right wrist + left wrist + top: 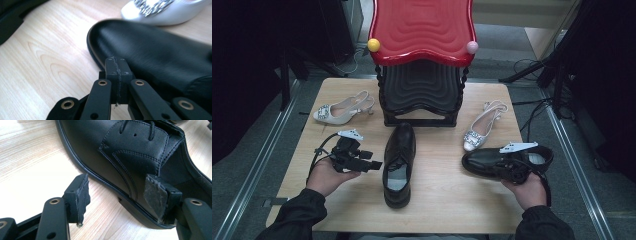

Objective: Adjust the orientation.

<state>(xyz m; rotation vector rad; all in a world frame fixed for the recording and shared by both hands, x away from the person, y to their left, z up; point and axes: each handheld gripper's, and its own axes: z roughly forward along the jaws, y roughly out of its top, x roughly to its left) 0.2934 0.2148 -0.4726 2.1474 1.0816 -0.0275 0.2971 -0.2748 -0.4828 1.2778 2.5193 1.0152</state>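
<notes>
The table carries two black lace-up shoes & two white slingback heels, w/ a red-topped rack at the far edge. The middle black shoe lies toe toward the rack, at table centre; the right black shoe lies crosswise near the right edge, toe pointing left, just beside a white heel.

Handling, judged: smooth polished leather, prob. slippery on the toe cap; sole & heel counter stiff, upper sides softer; moderate weight, not fragile. Best taken at the collar rim or heel counter, one pad inside, one outside.

The left gripper is seen spread wide, its right pad at the middle shoe's side near the opening, nothing clamped. The right gripper is pressed fully together, empty, beside the right shoe's toe.
</notes>
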